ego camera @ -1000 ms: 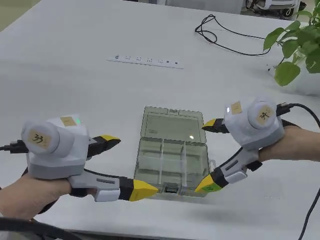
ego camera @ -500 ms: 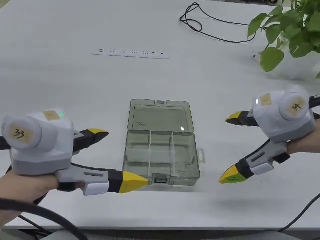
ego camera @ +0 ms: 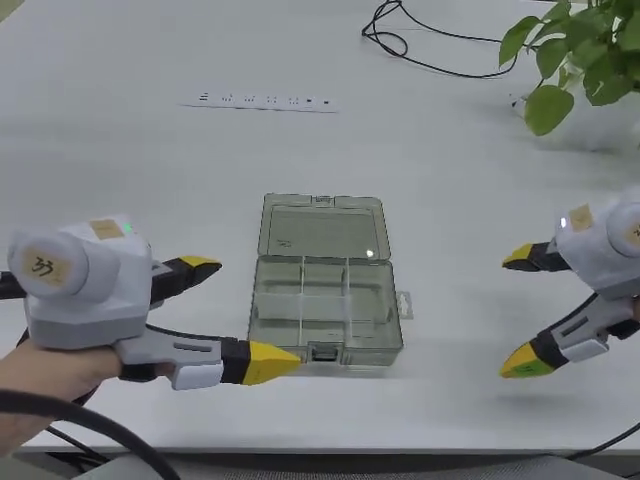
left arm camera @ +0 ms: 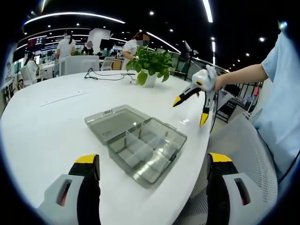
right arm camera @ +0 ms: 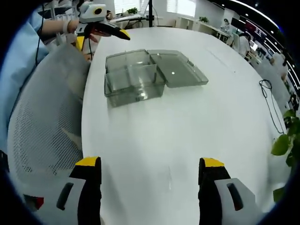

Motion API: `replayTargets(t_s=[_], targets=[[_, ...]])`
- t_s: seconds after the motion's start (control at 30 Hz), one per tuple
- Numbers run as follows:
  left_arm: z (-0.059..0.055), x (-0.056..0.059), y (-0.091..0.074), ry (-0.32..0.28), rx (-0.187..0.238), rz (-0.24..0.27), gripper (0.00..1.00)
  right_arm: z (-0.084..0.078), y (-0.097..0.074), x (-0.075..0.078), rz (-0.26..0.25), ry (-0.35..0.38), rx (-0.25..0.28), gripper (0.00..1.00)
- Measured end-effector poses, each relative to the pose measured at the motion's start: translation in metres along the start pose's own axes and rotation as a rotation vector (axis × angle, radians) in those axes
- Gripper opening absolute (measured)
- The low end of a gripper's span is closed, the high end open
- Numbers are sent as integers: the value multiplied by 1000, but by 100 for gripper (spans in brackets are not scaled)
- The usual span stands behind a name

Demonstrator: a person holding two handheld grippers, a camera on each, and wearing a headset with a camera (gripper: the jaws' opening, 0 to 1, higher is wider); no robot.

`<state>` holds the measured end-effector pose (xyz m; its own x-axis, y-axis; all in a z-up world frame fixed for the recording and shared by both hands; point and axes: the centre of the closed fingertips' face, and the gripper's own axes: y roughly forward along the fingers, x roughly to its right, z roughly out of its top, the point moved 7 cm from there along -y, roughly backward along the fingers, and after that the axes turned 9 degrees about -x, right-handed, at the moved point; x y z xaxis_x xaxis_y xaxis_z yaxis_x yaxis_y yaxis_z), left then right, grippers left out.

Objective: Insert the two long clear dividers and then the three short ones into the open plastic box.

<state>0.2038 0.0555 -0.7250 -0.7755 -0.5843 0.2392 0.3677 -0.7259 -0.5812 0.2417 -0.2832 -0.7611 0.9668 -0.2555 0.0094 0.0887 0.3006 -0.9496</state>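
Left claw [ego camera: 247, 312]: wide open, holding nothing, just beside the near left corner of the box [ego camera: 325, 300].
Right claw [ego camera: 515, 312]: wide open, empty, well apart from the box on its right.
Box: open in the middle of the bench [ego camera: 150, 180], lid [ego camera: 322, 228] laid flat behind the base [ego camera: 290, 348].
Dividers [ego camera: 301, 300]: clear walls already split the base into compartments; we cannot count them with certainty.
Step in hand: we judge insertion finished and inspection remaining.
Method: we steady the base with one claw and press any raised divider edge straight down, never sideways.

Probably an open-plan office: white table [left arm camera: 42, 122], ceiling lights [left arm camera: 208, 9], plant [left arm camera: 149, 63].
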Motion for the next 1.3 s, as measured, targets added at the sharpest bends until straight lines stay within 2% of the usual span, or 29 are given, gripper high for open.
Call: replayTargets(t_s=[0.07,0.17,0.23,0.5,0.9,0.93,0.97,1.0,1.2,1.3], targets=[[-2,0,-2,-2,-5,6,97,-6,2,0,12,-3,-27,84],[-5,-1,-5,-13,-4,14,97,-16,3,2,20,-56,-85,76],[-6,-2,-7,-24,2,20,96,-18,6,2,33,-41,-91,71],[-8,-1,-7,-34,1,27,96,-20,13,2,68,-63,-118,67],[-8,-6,-9,-39,4,32,95,-25,17,11,52,-121,-151,53],[-8,-6,-9,-39,4,33,95,-25,17,12,43,-139,-158,51],[-7,-7,-10,-39,5,35,95,-25,17,12,26,-202,-179,51],[-7,-7,-10,-39,7,35,95,-24,17,8,45,-178,-165,50],[-7,-8,-10,-44,10,34,94,-21,17,8,44,-195,-187,48],[-7,-9,-10,-44,13,34,94,-23,18,11,46,-210,-193,43]])
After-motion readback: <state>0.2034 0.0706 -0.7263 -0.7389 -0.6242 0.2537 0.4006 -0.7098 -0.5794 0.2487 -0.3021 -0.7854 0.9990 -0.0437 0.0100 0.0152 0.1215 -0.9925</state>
